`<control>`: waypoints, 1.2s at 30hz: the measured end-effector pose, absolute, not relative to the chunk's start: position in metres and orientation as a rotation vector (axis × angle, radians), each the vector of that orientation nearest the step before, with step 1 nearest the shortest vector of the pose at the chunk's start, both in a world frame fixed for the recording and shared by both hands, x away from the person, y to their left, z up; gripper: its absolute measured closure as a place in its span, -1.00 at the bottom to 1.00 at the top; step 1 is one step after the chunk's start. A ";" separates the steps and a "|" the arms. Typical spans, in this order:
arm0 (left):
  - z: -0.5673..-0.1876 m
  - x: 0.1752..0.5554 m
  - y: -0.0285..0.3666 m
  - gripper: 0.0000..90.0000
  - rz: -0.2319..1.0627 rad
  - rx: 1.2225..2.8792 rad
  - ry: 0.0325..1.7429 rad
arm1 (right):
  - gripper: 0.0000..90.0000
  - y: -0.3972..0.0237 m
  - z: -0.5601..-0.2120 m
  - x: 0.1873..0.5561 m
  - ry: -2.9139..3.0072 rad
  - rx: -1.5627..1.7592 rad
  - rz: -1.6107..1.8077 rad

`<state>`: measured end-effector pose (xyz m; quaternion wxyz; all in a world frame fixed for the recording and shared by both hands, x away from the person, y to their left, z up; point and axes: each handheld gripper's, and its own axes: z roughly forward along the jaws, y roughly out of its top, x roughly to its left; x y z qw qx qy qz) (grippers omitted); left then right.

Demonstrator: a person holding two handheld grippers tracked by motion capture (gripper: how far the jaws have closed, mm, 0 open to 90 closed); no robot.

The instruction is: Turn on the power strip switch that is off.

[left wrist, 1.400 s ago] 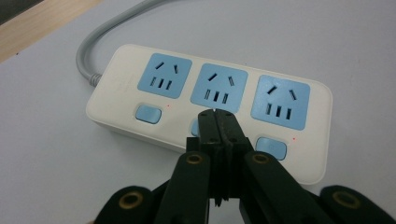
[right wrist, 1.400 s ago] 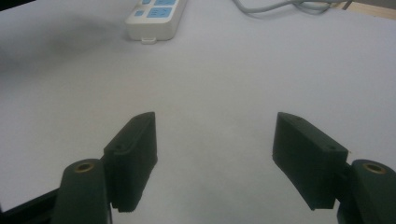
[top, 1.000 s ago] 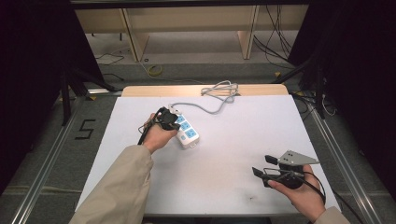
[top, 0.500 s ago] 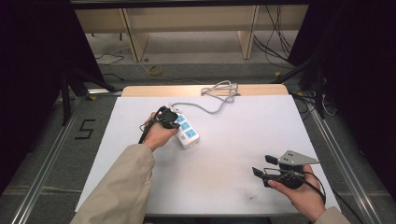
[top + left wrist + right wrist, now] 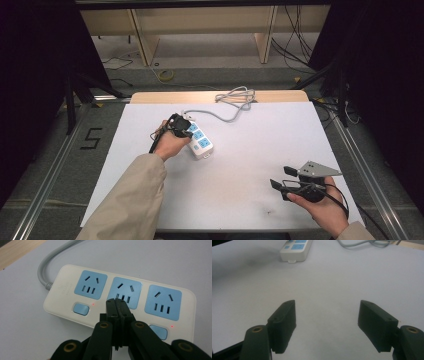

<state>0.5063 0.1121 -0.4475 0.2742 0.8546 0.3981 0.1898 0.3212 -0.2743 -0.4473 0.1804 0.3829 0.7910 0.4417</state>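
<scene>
Left gripper view has the left gripper (image 5: 116, 305), jaws pressed together, over the power strip's (image 5: 62, 288) middle switch; two red lamps glow; right gripper (image 5: 286, 178) waits agape, well apart; remaining switching looks unfinished.

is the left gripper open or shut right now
Shut: in the left gripper view the left gripper has its two black jaws pressed together, tips over the power strip.

Even, soft overhead light on the white table (image 5: 240, 165); dark surroundings beyond it; close gripper views slightly soft
</scene>
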 end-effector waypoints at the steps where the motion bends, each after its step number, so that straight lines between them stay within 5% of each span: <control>1: -0.447 0.506 0.112 1.00 0.512 2.299 1.071 | -0.31 -0.274 -0.447 0.321 2.235 1.081 1.248; 36: -0.444 0.511 0.105 1.00 0.487 2.369 1.110 | -0.31 -0.274 -0.447 0.321 2.236 1.082 1.248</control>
